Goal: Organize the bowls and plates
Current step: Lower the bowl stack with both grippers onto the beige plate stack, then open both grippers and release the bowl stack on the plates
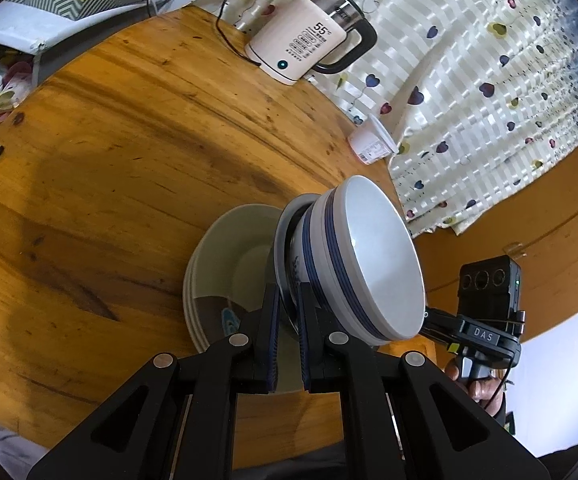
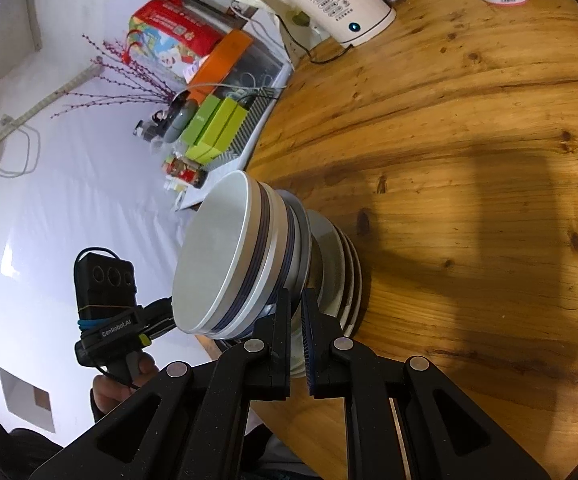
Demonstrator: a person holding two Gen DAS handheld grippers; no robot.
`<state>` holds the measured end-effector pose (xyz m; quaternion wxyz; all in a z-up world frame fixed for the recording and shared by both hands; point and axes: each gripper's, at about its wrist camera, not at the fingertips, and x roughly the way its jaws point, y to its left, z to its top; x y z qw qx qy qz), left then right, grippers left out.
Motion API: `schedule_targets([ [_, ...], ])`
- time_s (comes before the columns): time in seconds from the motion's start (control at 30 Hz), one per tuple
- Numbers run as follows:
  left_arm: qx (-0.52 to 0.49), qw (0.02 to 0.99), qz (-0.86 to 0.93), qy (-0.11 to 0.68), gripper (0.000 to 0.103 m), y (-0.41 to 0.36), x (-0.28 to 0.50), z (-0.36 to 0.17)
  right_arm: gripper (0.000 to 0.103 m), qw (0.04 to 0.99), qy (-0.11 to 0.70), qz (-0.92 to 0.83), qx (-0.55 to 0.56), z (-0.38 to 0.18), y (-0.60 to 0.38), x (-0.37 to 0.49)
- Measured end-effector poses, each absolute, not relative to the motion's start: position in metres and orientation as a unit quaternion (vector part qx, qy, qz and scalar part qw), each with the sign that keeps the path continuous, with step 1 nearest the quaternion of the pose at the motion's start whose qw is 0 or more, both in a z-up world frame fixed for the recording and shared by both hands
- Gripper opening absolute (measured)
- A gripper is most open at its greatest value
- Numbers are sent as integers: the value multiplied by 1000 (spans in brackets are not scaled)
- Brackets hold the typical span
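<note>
The bowls (image 1: 361,264), nested with blue bands round their walls, sit on a metal plate (image 1: 285,240), and I carry the lot with both hands. My left gripper (image 1: 289,312) is clamped on that plate's rim on one side and my right gripper (image 2: 296,312) pinches the opposite rim, so the load hangs between two grips instead of levering on one. It is just above the stack of pale plates (image 1: 225,264) on the wooden surface (image 1: 129,160), near its front edge. I judge that I hold it low so I can set it down on the stack. The kettle (image 1: 305,40) stands well apart.
</note>
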<state>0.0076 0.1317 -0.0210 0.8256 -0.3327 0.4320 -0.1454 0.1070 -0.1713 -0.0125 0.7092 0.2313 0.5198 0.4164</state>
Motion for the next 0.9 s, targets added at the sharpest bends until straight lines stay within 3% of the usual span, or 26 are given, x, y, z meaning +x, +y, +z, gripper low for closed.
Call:
schedule_targets([
  [0.9, -349, 821, -118, 436, 7, 139, -1, -31, 8, 711, 534, 413, 196, -14, -153, 107],
])
